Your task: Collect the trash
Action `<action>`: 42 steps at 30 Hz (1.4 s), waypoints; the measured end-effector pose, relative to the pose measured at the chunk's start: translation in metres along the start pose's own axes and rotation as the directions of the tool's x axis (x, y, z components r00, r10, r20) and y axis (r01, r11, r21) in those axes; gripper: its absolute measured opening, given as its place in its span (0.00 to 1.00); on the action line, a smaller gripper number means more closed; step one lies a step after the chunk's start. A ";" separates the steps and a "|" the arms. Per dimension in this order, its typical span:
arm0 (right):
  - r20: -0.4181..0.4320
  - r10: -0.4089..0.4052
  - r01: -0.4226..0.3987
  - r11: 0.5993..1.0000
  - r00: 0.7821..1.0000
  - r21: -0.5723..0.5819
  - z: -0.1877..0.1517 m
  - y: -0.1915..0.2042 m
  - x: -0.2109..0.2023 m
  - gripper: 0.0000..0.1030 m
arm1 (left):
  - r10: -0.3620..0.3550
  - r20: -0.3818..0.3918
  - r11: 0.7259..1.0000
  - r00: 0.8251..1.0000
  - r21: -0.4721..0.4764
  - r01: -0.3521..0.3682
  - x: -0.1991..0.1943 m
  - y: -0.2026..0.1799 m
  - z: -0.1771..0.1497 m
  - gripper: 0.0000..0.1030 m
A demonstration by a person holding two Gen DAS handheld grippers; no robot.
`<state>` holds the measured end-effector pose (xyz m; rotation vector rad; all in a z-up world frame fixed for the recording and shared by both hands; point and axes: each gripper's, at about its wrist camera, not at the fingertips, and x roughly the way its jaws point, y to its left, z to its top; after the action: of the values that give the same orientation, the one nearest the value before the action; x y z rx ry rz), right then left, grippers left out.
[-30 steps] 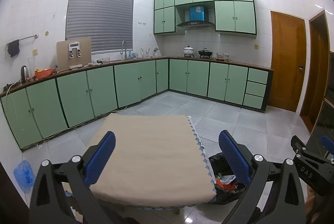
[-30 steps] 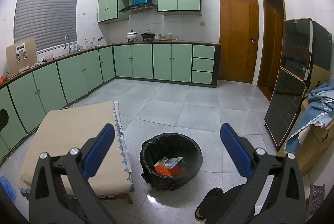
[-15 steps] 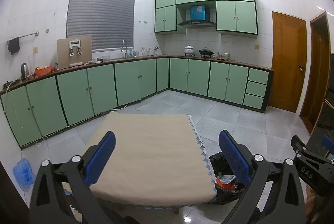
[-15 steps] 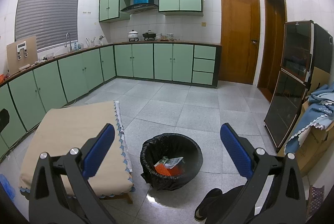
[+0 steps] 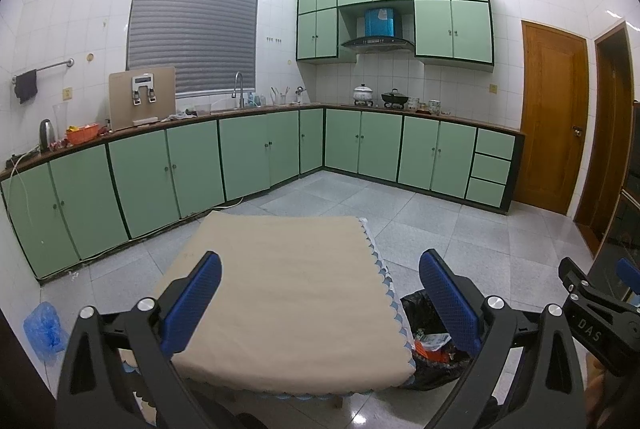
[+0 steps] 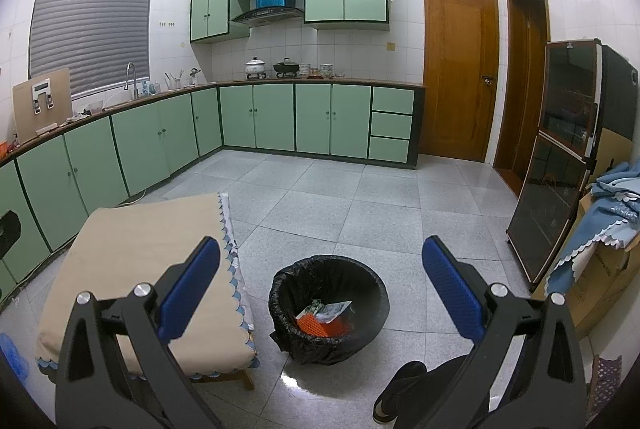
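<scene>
A round bin lined with a black bag stands on the floor to the right of a low table. Inside it lie an orange packet and other wrappers. My right gripper hangs open above and in front of the bin, holding nothing. Over the table's beige cloth my left gripper is open and holds nothing too. In the left wrist view the bin peeks out past the table's right edge, with the right gripper's body at the far right.
Green cabinets line the left and back walls. A blue plastic bag lies on the floor at the left. A dark glass cabinet and a box draped in blue cloth stand at the right. A person's dark shoe is near the bin.
Both views have tilted up very slightly; the grippers stay open and nothing else has moved.
</scene>
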<state>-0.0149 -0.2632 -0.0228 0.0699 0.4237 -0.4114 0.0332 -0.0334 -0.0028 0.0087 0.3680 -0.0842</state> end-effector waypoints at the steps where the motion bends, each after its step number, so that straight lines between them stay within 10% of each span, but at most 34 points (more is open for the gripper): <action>1: -0.001 0.002 -0.002 1.000 1.000 0.001 0.000 0.000 0.000 0.95 | -0.001 -0.002 1.000 1.000 0.002 0.001 0.001 0.000 0.000 0.94; 42: 0.007 0.001 -0.001 1.000 1.000 -0.010 0.002 -0.003 0.006 0.95 | -0.014 -0.028 1.000 0.999 0.008 0.014 0.013 0.006 -0.005 0.94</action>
<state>-0.0109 -0.2688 -0.0235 0.0590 0.4191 -0.4086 0.0436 -0.0282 -0.0117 0.0155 0.3960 -0.0997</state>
